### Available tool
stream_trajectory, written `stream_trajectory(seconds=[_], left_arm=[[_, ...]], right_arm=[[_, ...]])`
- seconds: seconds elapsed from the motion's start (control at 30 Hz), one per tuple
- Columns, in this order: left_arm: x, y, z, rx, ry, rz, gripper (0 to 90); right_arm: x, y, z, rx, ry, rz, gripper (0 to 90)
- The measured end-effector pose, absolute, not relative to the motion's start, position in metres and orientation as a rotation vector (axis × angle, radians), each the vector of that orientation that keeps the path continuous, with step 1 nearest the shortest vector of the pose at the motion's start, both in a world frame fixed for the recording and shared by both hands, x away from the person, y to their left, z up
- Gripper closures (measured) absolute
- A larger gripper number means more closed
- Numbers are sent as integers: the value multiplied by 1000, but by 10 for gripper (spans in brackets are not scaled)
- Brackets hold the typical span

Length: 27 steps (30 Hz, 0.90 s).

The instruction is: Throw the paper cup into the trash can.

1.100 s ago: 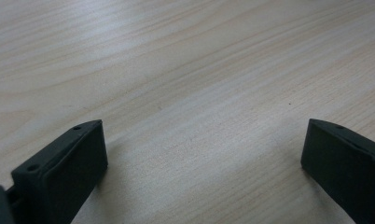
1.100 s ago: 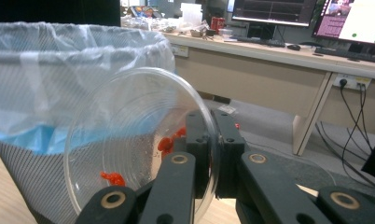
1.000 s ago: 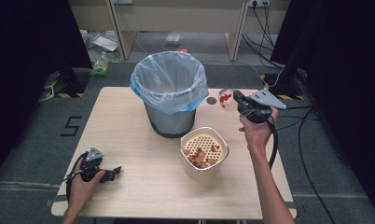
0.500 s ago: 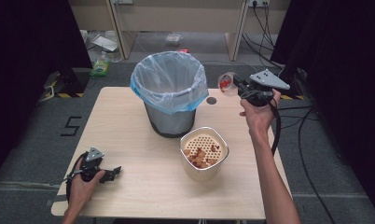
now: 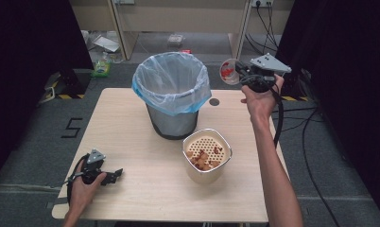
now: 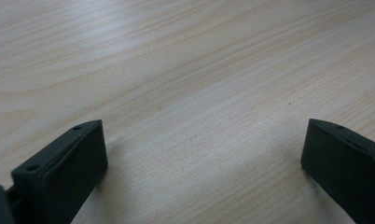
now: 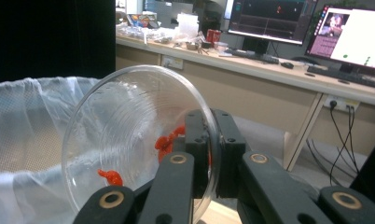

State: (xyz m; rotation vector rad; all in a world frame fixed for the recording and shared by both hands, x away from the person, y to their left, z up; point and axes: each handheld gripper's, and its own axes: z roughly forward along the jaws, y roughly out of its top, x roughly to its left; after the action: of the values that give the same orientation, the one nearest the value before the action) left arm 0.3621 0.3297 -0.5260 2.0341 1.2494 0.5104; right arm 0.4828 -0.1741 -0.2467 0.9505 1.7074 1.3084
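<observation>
Thing in hand: a small clear plastic bowl [image 7: 139, 140] with bits of red food stuck inside. It is up in the air, tipped on its side, just to the right of the bin in the high view [image 5: 228, 72].
How it handles: it looks light and thin. It is smooth, so it may slip. A hard squeeze could bend or crack it.
Where to hold: on the rim, as now. The thin wall fits between the jaws there.
Right gripper [image 7: 209, 144]: its jaws are clamped tight on the rim of the bowl.
Left gripper [image 5: 113, 174]: it rests low on the near left part of the table, with its jaws wide apart and nothing between them.
Bin: a grey round bin with a pale blue plastic bag [image 5: 172, 97] stands at the back middle of the light wooden table [image 5: 131, 146]. Its mouth is open and wide.
Other things: a cream tub with a holed insert and brown food bits [image 5: 207, 155] stands in front of the bin, near it.
In the way: I think nothing blocks the way to the bin mouth. The loose bag edge could catch the bowl.
</observation>
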Motion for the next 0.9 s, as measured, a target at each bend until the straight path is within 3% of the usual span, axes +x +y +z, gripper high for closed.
stream_trajectory(seconds=[0.5,0.9], left_arm=[[362,330,-526,2034,1249,510,0],[362,330,-526,2034,1248,509,0]], right_arm=[[495,-106,-225,821,1769,1360,859],[516,-48,-237,795,1894,1333,798]])
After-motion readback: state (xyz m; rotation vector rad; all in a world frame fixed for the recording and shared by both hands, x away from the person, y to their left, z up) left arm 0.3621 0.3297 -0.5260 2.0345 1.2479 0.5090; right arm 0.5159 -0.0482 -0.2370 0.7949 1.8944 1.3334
